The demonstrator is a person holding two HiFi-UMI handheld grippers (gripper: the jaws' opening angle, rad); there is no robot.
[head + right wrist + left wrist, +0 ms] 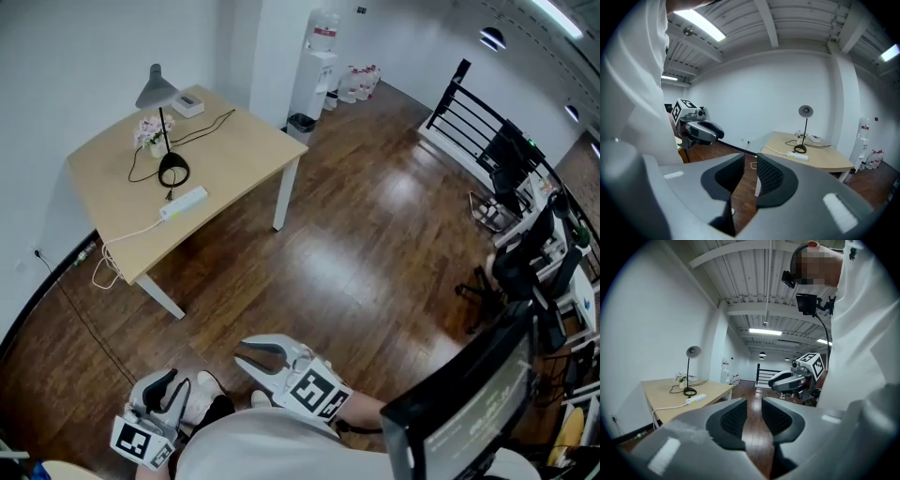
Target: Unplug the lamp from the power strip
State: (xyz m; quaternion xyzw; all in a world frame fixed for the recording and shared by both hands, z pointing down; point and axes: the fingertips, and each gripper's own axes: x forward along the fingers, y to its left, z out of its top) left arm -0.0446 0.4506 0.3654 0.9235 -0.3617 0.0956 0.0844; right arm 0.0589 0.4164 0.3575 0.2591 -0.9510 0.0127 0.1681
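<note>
The black desk lamp with a grey shade (173,170) is standing on the pale wooden table (234,141), just beside the long white power strip (184,202). The left gripper (165,386) and the right gripper (242,352) are hovering well apart from it, each with jaws narrowly parted and gripping nothing.

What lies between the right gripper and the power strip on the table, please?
Bare wooden floor, then bare tabletop; the head view shows nothing else between the right gripper and the power strip.

White shirt (253,445), black head-mounted camera (807,303)
</note>
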